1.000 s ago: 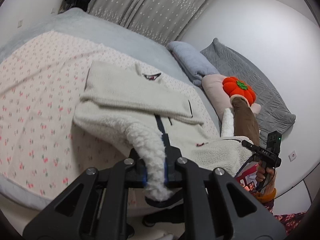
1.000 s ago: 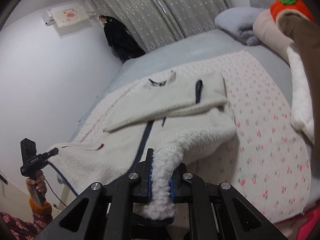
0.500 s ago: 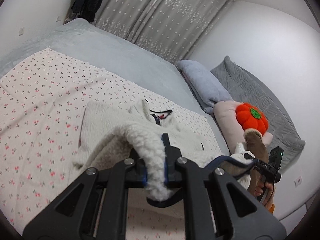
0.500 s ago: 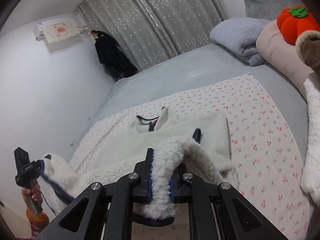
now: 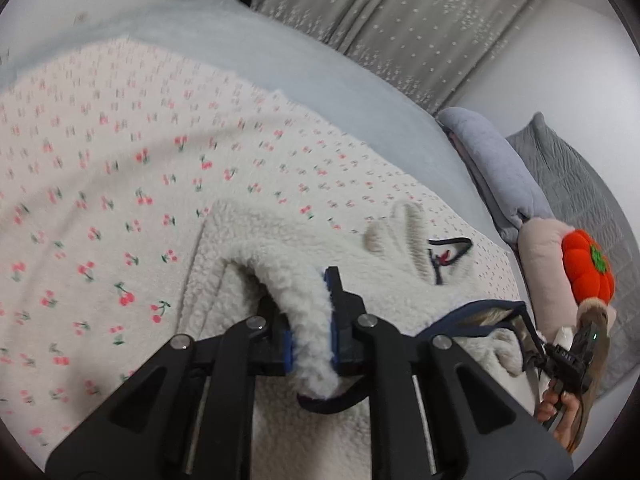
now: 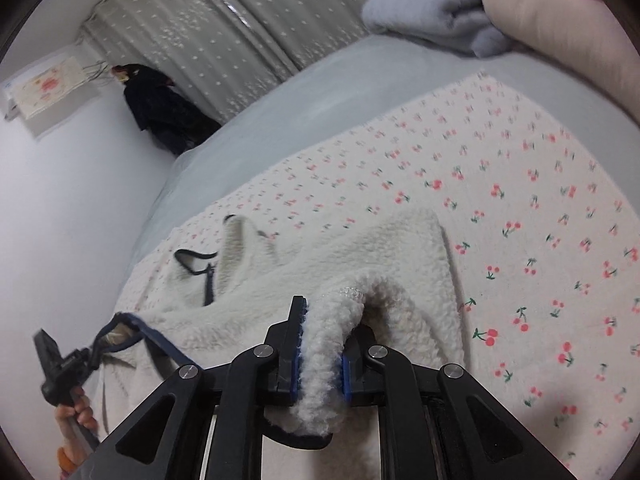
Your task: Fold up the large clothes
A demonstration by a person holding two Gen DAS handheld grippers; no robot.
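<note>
1. Both tongs, left tongs (image 5: 311, 334) and right tongs (image 6: 320, 354), are clamped on the hem of the cream fleece zip jacket (image 5: 288, 248).
2. At 12 o'clock its collar lies on the cherry-print sheet (image 5: 120, 160) of the bed.
3. Judged: bottom-to-collar fold half done; setting down and smoothing remain.

One cream fleece jacket (image 5: 260, 248) lay on one cherry-print sheet (image 5: 100, 168) spread over one bed (image 5: 280, 64). Two tongs gripped it: left tongs (image 5: 311, 344) and right tongs (image 6: 320, 356). Beyond the jacket sat one orange pumpkin plush (image 5: 586, 266), one grey folded blanket (image 5: 496, 172) and one pink pillow (image 5: 540, 248).
</note>
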